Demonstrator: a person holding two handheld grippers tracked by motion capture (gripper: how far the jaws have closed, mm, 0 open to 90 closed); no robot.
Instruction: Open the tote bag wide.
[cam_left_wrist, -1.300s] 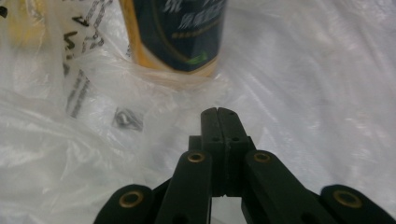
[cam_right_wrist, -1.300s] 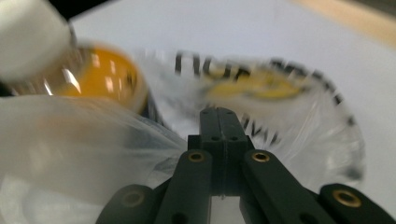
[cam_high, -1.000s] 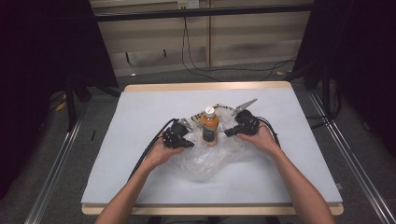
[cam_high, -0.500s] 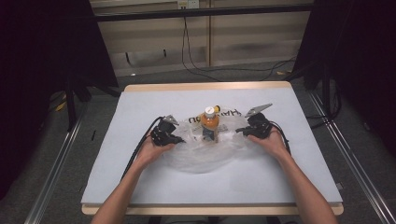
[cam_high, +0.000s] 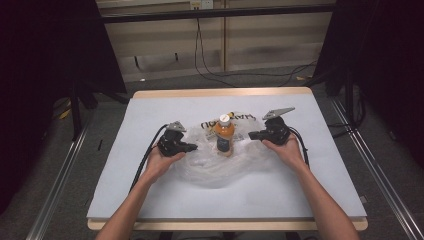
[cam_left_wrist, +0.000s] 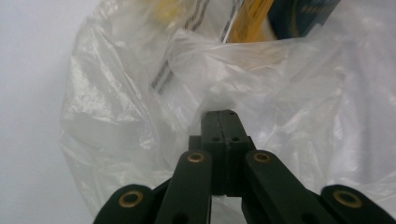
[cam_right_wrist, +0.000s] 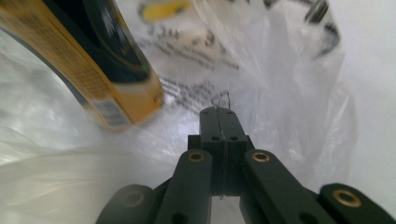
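I can't read any of the print. The clear plastic bag (cam_right_wrist: 196, 93) carries black lettering, upside down and blurred from my right gripper view. The orange bottle (cam_high: 223, 135) has a dark label (cam_right_wrist: 116, 46) with tiny print, too small to make out.

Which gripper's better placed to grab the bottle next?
Neither is free: left gripper and right gripper are both shut on the plastic bag. Slight edge to the left, which looks nearer the orange bottle.
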